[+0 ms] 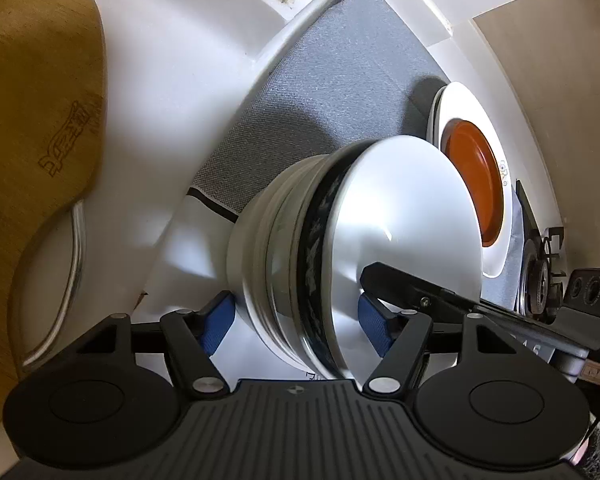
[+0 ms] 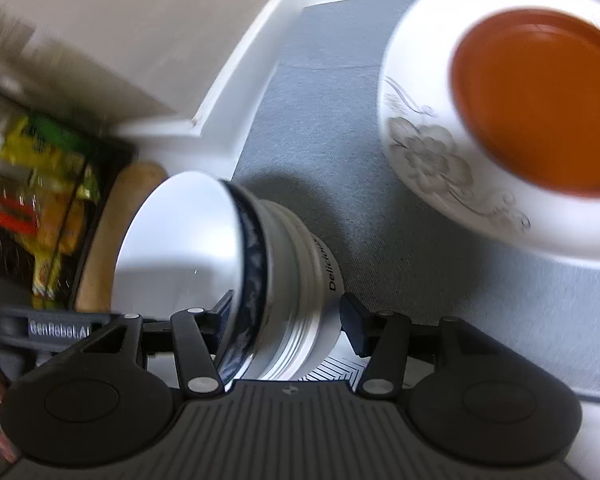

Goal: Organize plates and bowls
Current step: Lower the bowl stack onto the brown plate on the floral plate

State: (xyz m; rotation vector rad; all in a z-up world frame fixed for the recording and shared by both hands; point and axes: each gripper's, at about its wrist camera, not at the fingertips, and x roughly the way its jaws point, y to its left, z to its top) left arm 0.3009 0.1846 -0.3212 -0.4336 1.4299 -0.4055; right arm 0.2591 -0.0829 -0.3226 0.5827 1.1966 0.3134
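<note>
The stack of bowls (image 1: 340,240) stands on the grey liner (image 1: 320,80) inside a white drawer or shelf compartment (image 1: 260,52). The stack consists of several nested white bowls; the top bowl carries a dark blue patterned band (image 1: 316,256) below its rim. In the right wrist view one lower bowl shows the printed word "Delicious" in part.

The left hand-held gripper (image 1: 298,320) straddles the near rim of the stack. Its jaws stand moderately wide. The blue pads (image 1: 220,320) sit just beside the bowl walls; a narrow gap shows at each side, so no grip is applied. The right hand-held gripper (image 2: 288,320) straddles the opposite side of the same stack (image 2: 236,264). Its jaws are also apart: the right finger stands clear of the bowl wall, and contact at the left finger cannot be determined because of blur.

A white plate with a grey flower pattern (image 2: 432,160) lies on the liner near the stack, apart from it. An orange plate (image 2: 540,100) rests on top of it.

A wooden cutting board (image 1: 32,120) stands at the left edge of the left wrist view. Yellow and green packets (image 2: 40,184) show, blurred, in a dark tray at the left of the right wrist view.
</note>
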